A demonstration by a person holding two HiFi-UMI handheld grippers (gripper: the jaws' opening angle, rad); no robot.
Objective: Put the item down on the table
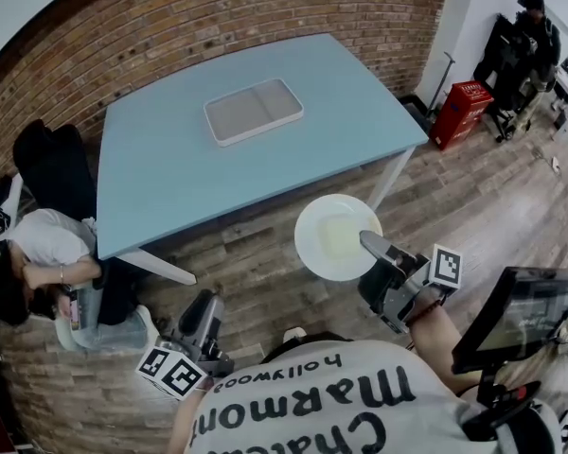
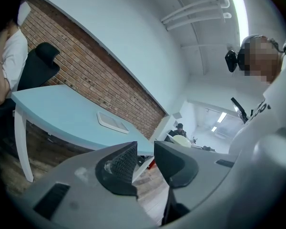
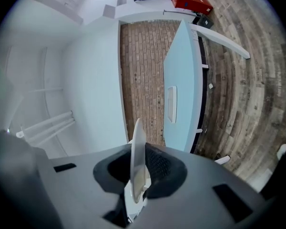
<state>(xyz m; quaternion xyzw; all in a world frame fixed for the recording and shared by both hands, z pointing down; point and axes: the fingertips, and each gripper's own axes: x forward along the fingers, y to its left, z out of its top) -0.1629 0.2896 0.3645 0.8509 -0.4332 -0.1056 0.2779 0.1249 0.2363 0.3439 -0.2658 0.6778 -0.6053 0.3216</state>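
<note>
**Head view.** Pinching the near rim of a white round ceramic plate (image 1: 338, 237) with the right gripper (image 1: 372, 246), at picture right. Carrying that plate roughly level above the wooden plank floor (image 1: 256, 272), just off the near edge of the light blue rectangular table (image 1: 161, 187), not touching its top. Showing a white rectangular tray (image 1: 254, 111) on the tabletop, well apart from the plate. Pointing the left gripper (image 1: 206, 303) toward the table from low at picture left, touching nothing. Showing also a seated person in a white top (image 1: 43, 244) beside the table's left corner, and a red box (image 1: 459, 112) on the floor past its far right corner.

**Left gripper view.** Holding the two dark jaws of the left gripper (image 2: 145, 149) only a narrow gap apart, with nothing between them. Looking past them onto the table (image 2: 57, 111), the tray (image 2: 113, 122) and a red brick wall (image 2: 100, 75) behind.

**Right gripper view.** Clamping the plate (image 3: 136, 142) edge-on in the right gripper (image 3: 138, 154), both ribbed pads pressing against its two faces. Showing the table (image 3: 183, 89) and tray (image 3: 171, 104) ahead, clear of the plate, and the red box (image 3: 190, 1) beyond.
</note>
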